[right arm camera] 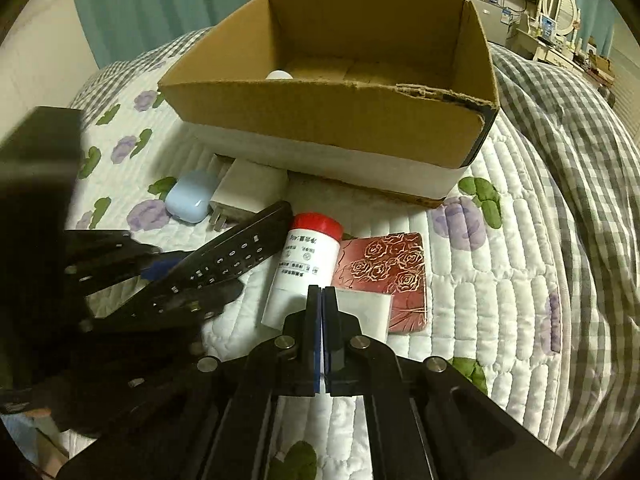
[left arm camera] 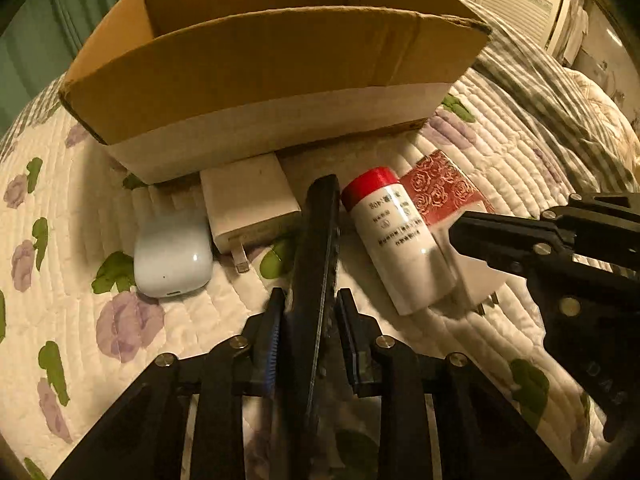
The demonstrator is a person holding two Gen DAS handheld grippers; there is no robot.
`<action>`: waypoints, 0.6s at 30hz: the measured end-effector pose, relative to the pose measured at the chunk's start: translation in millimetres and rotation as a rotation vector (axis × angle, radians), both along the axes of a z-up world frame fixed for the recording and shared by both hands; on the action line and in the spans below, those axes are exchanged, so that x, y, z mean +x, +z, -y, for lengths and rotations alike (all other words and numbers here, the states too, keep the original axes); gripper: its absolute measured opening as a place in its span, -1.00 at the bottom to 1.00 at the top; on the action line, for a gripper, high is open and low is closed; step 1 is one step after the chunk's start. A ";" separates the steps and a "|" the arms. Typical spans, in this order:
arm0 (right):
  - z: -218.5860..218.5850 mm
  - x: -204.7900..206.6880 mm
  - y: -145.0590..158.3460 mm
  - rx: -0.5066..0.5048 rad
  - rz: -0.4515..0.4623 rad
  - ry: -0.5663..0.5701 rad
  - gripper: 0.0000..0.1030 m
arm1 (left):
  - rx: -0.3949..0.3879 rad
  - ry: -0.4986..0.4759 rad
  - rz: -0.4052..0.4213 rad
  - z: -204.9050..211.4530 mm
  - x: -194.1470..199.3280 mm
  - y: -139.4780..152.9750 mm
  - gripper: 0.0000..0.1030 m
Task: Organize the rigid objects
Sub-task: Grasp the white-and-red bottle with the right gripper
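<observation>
Left gripper (left arm camera: 310,308) clamped on a black remote control (left arm camera: 316,248); right gripper (right arm camera: 322,300) closed with nothing between its fingers.

Left wrist view: the remote control is held on edge between the two fingers, pointing toward the cardboard box (left arm camera: 256,76) on the quilt (left arm camera: 80,320). To its left lie a white charger (left arm camera: 248,200) and a pale blue earbud case (left arm camera: 172,256), near each other. To its right lies a white bottle with a red cap (left arm camera: 400,240), beside a red rose-patterned card (left arm camera: 440,192). The right gripper enters from the right edge. Right wrist view: the fingers are pressed together, just in front of a white block (right arm camera: 368,312) that overlaps the card. The bottle lies just left of the card. The remote control sits tilted in the left gripper at left. A white round object (right arm camera: 279,75) shows inside the box.
</observation>
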State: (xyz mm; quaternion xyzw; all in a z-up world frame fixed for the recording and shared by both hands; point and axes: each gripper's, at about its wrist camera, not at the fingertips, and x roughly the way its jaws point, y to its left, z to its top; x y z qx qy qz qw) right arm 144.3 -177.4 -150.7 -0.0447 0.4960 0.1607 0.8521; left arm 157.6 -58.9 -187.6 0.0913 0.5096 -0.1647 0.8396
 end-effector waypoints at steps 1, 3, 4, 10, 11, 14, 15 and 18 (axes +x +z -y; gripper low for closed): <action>0.9 1.2 0.0 0.011 -0.005 0.000 -1.00 | -0.016 0.001 0.003 -2.2 -1.7 1.1 -0.60; -0.1 6.1 1.2 0.028 -0.011 -0.001 -1.00 | -0.041 0.013 0.015 -7.9 -9.1 5.4 -0.61; -0.2 7.1 1.6 0.033 -0.011 -0.003 -1.00 | -0.045 0.025 0.019 -11.2 -12.8 7.6 -0.61; -11.8 7.8 1.8 0.035 -0.015 0.016 -0.66 | -0.025 0.130 0.078 -27.0 -32.3 31.9 -0.63; -14.5 6.7 0.8 0.033 -0.016 0.020 -0.48 | -0.030 0.147 0.090 -31.0 -32.1 37.5 -0.63; -21.7 7.2 -5.6 0.018 -0.034 0.033 -0.34 | -0.055 0.179 0.126 -42.0 -29.9 52.5 -0.63; -24.3 8.3 -7.7 0.014 -0.042 0.039 -0.32 | -0.062 0.188 0.133 -46.0 -29.4 55.3 -0.63; -30.7 10.6 -13.1 -0.018 -0.048 0.054 -0.26 | -0.075 0.200 0.138 -49.2 -26.0 58.2 -0.63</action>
